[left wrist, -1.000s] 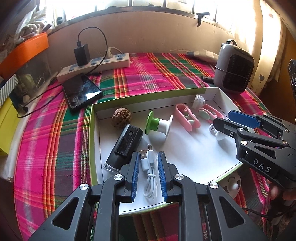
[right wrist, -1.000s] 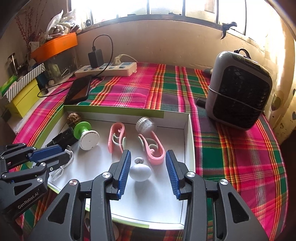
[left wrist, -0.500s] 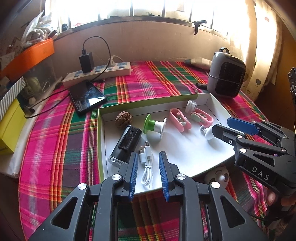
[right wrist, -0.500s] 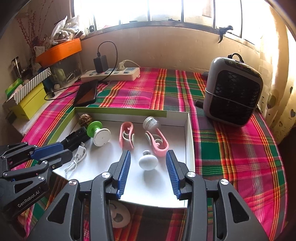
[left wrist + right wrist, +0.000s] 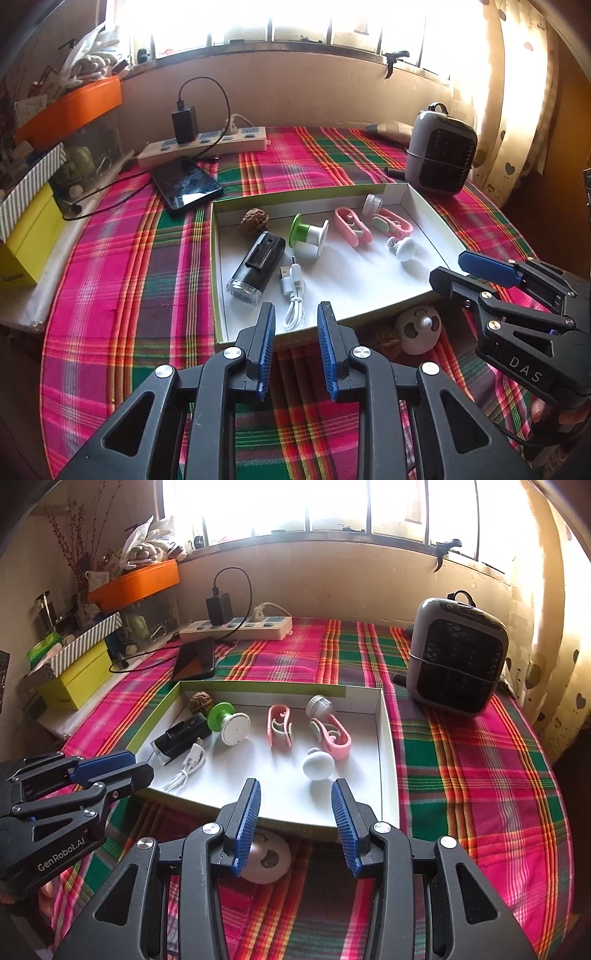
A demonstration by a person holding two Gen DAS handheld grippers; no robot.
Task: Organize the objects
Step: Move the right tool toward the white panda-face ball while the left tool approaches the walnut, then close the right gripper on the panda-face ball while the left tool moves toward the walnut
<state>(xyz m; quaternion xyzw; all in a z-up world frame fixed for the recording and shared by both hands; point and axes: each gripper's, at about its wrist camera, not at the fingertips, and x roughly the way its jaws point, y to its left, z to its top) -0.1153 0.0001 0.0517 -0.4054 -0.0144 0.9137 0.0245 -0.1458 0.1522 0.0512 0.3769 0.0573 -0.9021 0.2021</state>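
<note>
A white, green-edged tray (image 5: pixel 218 280) on the plaid cloth holds a white USB cable (image 5: pixel 293 299), a black flashlight (image 5: pixel 256 267), a walnut (image 5: pixel 255 219), a green-and-white spool (image 5: pixel 308 236), two pink clips (image 5: pixel 352 230), a white cap (image 5: pixel 373 203) and a white knob (image 5: pixel 404 249). My left gripper (image 5: pixel 296 306) hangs open over the tray's front rim, just short of the cable, with nothing between its pads. At the tray's front right my right gripper (image 5: pixel 296 782) is open and empty; the knob (image 5: pixel 317 764) lies just beyond its tips.
A small round white fan (image 5: pixel 419 328) lies on the cloth outside the tray's front edge. A grey heater (image 5: pixel 456 661) stands at the back right. A power strip (image 5: pixel 207 144), a phone (image 5: pixel 184 184) and a yellow box (image 5: pixel 26 236) sit at the back left.
Both grippers have drawn back from the tray and risen a little. The left jaws have widened and left the cable lying in the tray.
</note>
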